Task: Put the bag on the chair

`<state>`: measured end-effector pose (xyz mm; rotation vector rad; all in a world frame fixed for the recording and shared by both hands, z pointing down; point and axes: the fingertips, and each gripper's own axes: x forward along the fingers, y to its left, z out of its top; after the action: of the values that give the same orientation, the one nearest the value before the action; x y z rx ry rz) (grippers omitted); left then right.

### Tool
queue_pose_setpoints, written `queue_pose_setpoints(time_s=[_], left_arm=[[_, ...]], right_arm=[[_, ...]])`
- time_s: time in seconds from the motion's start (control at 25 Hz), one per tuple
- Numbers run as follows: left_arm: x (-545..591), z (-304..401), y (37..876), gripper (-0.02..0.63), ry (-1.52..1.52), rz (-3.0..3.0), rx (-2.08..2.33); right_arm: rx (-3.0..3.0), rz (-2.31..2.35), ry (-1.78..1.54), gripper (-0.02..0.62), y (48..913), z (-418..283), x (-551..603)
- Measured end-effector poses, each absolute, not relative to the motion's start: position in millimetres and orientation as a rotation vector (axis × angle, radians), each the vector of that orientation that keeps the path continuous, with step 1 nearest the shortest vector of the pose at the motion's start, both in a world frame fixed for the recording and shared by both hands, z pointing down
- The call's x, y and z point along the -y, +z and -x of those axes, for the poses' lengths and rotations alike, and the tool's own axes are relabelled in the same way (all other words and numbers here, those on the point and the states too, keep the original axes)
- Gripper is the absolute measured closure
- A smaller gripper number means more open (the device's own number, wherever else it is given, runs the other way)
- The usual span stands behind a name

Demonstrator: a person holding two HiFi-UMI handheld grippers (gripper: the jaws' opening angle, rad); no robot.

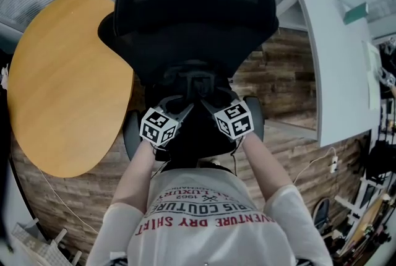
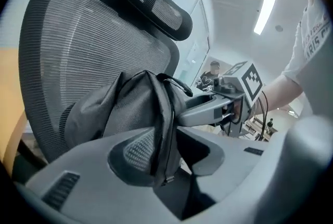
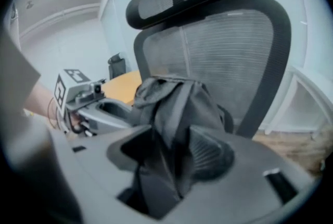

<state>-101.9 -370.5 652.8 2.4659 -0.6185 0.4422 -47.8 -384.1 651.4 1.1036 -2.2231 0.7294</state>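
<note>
Left arm [image 1: 139, 172] and right arm [image 1: 263, 163] reach forward, forearms bare. Left gripper [image 1: 179, 104] and right gripper [image 1: 213, 104] sit side by side, tips angled inward. Left jaws partly apart, right jaws wide. Bag [image 2: 130, 108] fabric hangs loose between both, unpinched.

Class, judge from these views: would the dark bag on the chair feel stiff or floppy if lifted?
Probably floppy: the bag is creased and folded. It may slump; it leans on the mesh backrest. Seemingly light, looking barely filled.
</note>
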Motion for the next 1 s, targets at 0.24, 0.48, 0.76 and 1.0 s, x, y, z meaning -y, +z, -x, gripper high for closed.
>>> queue_pose_setpoints(time_s=[0.24, 0.48, 0.76, 1.0], left_arm=[[370, 105, 626, 0.385, 0.386, -2.497, 0.723], [364, 120, 576, 0.448, 0.345, -2.666, 0.903], [338, 125, 527, 0.566, 0.236, -2.739, 0.934], [314, 120, 456, 0.569, 0.116, -2.898, 0.910]], right_arm=[[2.288, -1.286, 0.615, 0.357, 614, 36, 379], [2.368, -1.332, 0.566, 0.389, 567, 37, 362], [2.444, -1.412, 0.505, 0.555, 520, 41, 346], [2.553, -1.366, 0.320, 0.568, 472, 58, 327]])
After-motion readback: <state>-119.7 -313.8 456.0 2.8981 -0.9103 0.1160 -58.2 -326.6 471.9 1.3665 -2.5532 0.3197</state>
